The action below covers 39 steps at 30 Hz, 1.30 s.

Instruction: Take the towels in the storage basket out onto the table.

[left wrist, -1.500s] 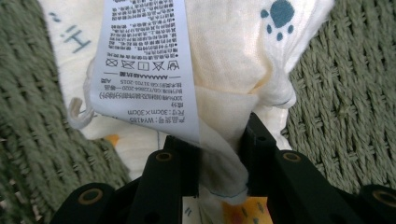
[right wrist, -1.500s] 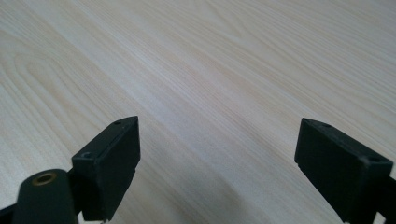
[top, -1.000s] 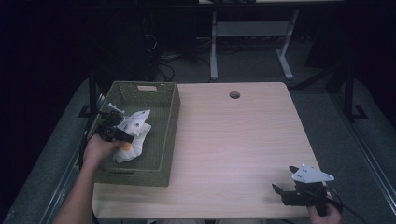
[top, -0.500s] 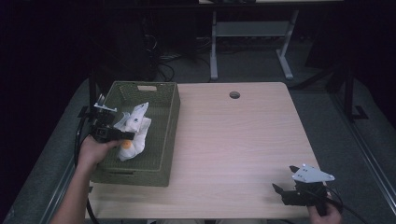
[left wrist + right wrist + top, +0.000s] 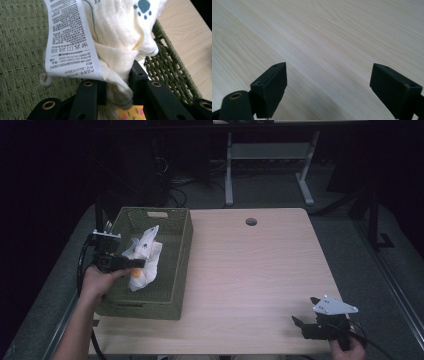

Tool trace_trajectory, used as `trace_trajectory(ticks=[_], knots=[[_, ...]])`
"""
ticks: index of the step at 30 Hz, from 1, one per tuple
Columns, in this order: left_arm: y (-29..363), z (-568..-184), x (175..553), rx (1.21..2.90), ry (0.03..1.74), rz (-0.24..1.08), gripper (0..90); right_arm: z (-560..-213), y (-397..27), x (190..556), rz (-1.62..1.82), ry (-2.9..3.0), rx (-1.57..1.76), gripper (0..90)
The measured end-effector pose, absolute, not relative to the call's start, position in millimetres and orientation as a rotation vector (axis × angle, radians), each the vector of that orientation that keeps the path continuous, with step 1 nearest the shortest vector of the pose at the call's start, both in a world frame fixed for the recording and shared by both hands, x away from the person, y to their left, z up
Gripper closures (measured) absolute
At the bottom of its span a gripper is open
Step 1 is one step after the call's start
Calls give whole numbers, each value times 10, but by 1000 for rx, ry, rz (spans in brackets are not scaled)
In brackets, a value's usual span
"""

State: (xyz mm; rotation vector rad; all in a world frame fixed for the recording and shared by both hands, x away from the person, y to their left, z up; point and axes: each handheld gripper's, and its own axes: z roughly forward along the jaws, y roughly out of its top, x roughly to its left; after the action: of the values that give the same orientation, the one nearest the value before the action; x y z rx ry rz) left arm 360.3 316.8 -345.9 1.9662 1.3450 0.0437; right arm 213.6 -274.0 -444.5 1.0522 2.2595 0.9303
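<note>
A cream cloth [image 5: 144, 251] with blue and orange prints hangs over the inside of the green woven basket [image 5: 186, 245]. My left gripper [image 5: 136, 263] is shut on a bunched fold of it. In the left gripper view the jaws pinch the cloth [image 5: 117, 32] low down, with my gripper [image 5: 117, 85] just above the basket floor [image 5: 22, 50]. A white care label [image 5: 70, 37] dangles from the cloth. My right gripper [image 5: 305, 310] rests open at the table's front right, and nothing lies between its fingers [image 5: 329, 82].
The basket stands on the left part of the light wooden table [image 5: 250, 270], which has a round cable hole [image 5: 251, 221] near its far edge. A metal stand [image 5: 270, 165] and cables are on the floor behind the table.
My left gripper has moved slightly left and up with the cloth, which now hangs higher in the basket. The right gripper has stayed in place.
</note>
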Motion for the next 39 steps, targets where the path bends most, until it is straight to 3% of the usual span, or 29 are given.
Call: trace_trajectory(ticks=[26, 39], knots=[[3242, -3317, 3549, 1745, 1257, -41, 725, -4434, -2744, 2130, 936, 2249, 1059, 139], [3185, -3148, 3535, 1726, 1194, -51, 725, -4418, -2746, 2123, 939, 2239, 1057, 139]])
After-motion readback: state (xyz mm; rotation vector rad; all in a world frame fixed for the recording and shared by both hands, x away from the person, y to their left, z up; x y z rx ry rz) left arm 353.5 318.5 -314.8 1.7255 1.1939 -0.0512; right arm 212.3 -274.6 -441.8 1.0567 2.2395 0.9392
